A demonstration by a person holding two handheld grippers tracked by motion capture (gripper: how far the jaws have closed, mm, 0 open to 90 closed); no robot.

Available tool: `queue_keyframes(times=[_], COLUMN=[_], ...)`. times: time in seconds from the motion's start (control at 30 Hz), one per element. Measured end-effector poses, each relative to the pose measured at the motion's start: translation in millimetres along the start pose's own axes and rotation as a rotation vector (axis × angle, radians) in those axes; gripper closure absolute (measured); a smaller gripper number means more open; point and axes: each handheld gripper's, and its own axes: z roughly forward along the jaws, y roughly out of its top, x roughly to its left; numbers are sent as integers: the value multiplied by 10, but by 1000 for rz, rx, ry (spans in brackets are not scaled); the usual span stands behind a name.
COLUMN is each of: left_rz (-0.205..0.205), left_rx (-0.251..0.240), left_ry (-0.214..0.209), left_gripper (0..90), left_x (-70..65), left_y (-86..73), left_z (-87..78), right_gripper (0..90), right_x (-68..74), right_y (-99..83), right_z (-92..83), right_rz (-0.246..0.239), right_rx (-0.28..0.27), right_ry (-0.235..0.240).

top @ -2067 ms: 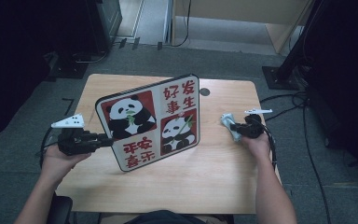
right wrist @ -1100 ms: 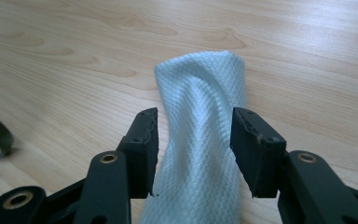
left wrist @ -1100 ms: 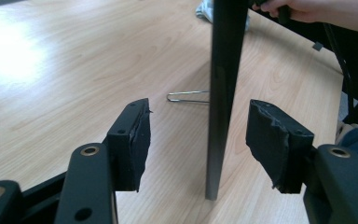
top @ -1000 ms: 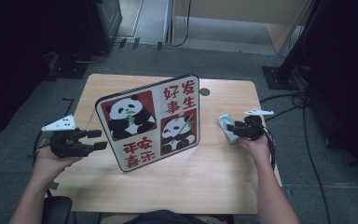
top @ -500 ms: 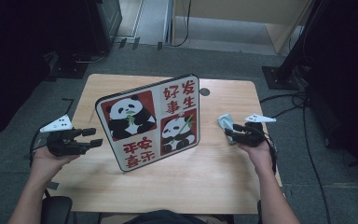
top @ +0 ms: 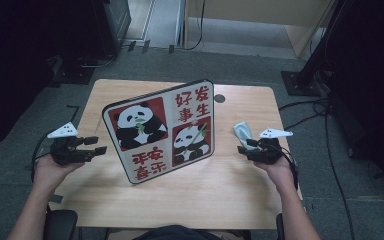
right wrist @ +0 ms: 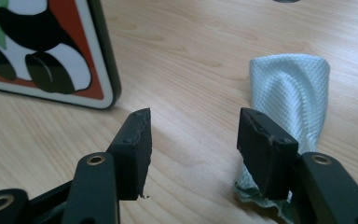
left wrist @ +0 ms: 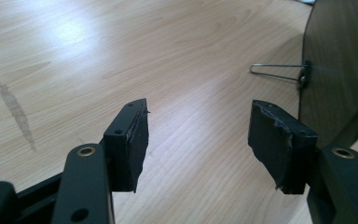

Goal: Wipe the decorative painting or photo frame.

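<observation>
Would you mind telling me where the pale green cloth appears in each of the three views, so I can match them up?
High view: the cloth lies at right of centre on the table, just beyond the right gripper.
Left gripper view: the cloth cannot be made out here.
Right gripper view: the cloth lies at right, running behind the right-hand jaw.
Shared landmark: the panda board standing on the table.

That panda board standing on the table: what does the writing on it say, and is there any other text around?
"好事发生", in red, top right panel of the panda board.
"平安喜乐", in red, bottom left panel of the same board.
The other two panels hold panda drawings, no words.
The cloth, the table and both grippers carry no readable text.
</observation>
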Motion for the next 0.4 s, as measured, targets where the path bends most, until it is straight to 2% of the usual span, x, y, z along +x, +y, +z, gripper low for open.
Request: queue_keyframes(times=[0.23, 0.4], left_rz=[-6, -4], left_rx=[27, 21], left_ry=[10, 12], left_gripper=[345, 337], left_x=[9, 16], left_y=[-20, -35], left_z=[46, 39], right_gripper=[456, 456], right_x=[30, 14], right_y=[11, 5], right_z=[-19, -15], right_rz=[-10, -13], right_rx=[-4, 5], right_ry=[8, 9])
